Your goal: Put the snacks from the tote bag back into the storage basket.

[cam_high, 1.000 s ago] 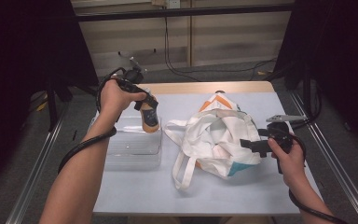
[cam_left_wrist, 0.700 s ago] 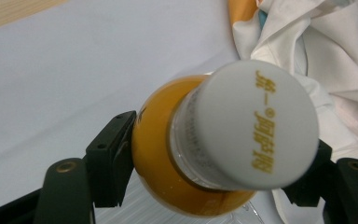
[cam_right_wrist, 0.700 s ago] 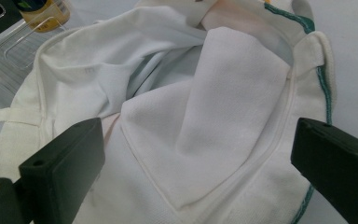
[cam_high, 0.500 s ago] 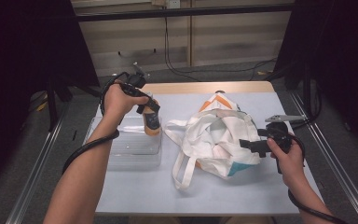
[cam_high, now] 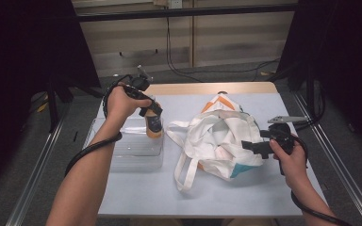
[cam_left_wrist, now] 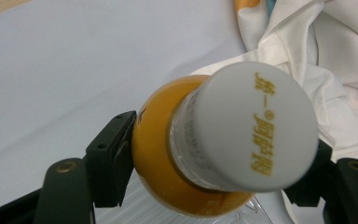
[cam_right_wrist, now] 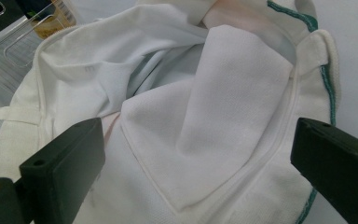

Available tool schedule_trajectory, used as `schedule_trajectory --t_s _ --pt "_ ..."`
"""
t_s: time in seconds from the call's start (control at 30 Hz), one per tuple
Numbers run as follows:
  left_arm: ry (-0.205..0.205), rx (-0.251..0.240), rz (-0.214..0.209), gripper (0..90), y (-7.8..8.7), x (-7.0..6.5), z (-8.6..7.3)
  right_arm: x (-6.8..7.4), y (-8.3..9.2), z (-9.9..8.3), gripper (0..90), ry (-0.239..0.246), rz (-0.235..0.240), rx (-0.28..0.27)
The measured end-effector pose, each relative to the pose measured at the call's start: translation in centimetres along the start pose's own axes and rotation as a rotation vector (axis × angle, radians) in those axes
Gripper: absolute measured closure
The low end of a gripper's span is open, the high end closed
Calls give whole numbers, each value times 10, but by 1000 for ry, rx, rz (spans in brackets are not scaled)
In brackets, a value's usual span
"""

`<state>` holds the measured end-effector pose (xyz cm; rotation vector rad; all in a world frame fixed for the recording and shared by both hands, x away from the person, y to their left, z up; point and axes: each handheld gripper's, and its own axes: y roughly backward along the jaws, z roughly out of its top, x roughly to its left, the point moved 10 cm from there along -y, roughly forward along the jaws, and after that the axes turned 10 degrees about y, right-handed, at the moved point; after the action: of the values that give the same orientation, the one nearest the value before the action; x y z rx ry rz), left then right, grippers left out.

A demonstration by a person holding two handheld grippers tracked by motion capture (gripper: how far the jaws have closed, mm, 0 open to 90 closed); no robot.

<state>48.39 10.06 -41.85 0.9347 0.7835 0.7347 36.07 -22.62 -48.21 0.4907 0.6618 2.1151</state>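
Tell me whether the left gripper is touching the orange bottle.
Touching. The left gripper view shows the left gripper with both jaws pressed against the sides of the orange bottle.

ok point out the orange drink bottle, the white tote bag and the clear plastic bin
orange drink bottle [cam_left_wrist: 256, 126], left gripper view, on its white cap
white tote bag [cam_high: 217, 134], high view, on its body
clear plastic bin [cam_high: 136, 162], high view, on its front wall

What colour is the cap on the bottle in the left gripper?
White with gold lettering; cap shows best in the left gripper view.
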Motion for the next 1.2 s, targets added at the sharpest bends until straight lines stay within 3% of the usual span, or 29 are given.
schedule_trajectory --t_s 1.2 --pt "3 28 7 301 -17 2 -11 2 0 1 28 3 4 -3"
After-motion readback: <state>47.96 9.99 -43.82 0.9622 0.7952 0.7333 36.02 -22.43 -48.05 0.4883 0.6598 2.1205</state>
